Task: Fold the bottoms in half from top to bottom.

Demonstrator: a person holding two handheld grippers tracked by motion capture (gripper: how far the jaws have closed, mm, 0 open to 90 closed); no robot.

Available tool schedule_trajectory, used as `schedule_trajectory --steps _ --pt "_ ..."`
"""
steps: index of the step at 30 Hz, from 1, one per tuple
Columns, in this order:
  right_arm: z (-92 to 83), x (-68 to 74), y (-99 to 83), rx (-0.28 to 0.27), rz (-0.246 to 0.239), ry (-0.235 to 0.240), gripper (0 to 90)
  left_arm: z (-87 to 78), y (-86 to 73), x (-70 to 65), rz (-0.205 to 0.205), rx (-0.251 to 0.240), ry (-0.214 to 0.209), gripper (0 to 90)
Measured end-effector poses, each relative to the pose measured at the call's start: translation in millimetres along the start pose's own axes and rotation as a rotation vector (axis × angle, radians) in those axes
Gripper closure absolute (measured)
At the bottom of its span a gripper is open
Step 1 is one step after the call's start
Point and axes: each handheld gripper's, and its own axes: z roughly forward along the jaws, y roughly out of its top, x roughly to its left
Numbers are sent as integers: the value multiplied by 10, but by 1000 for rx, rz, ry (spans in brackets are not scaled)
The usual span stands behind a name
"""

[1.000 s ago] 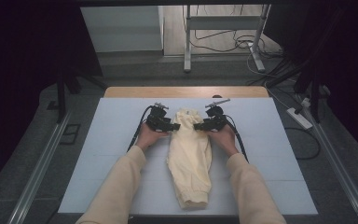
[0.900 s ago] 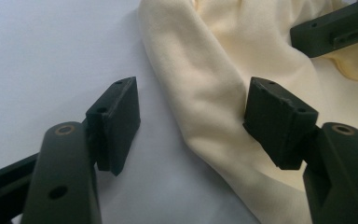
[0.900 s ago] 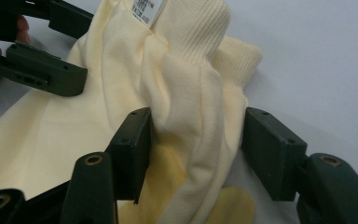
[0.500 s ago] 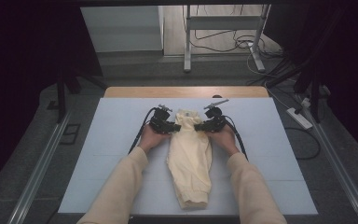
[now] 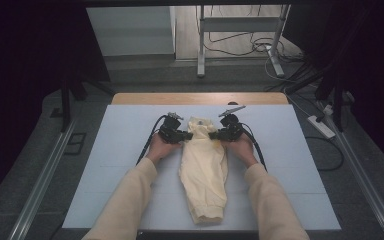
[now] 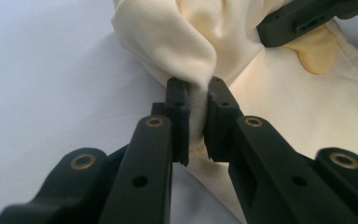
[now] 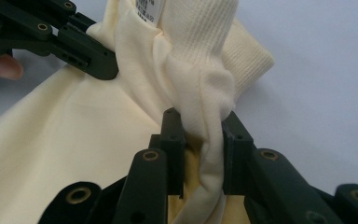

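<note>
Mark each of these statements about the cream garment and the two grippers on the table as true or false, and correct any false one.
1. The left gripper pinches a fold of the cream garment. True.
2. The right gripper stands wide open beside the cloth. False: a bunched fold of cloth is squeezed between its jaws.
3. The garment lies on a pale blue table. True.
4. The garment is dark green. False: it is cream.
5. Both grippers hold the garment at its end nearest the person. False: they grip the far end.
</note>
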Motion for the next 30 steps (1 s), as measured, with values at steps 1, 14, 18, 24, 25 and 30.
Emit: schedule_trajectory --steps 1,14,18,24,25,30 --pt "-10 2 5 -2 -4 2 744 -14 5 -2 4 -2 -1 812" --pt "-74 26 62 -12 -20 11 748 -103 39 -6 34 -16 -8 818" --pt "-118 38 108 -22 -26 9 749 -163 89 -14 45 -29 -3 819" --pt "-273 74 275 -53 -51 -6 749 -361 264 -89 81 -64 21 819" --pt "-300 78 296 -62 -53 -9 749 -388 285 -99 85 -69 25 819" --pt "-342 93 313 -72 -59 -17 748 -395 290 -113 89 -68 21 819"
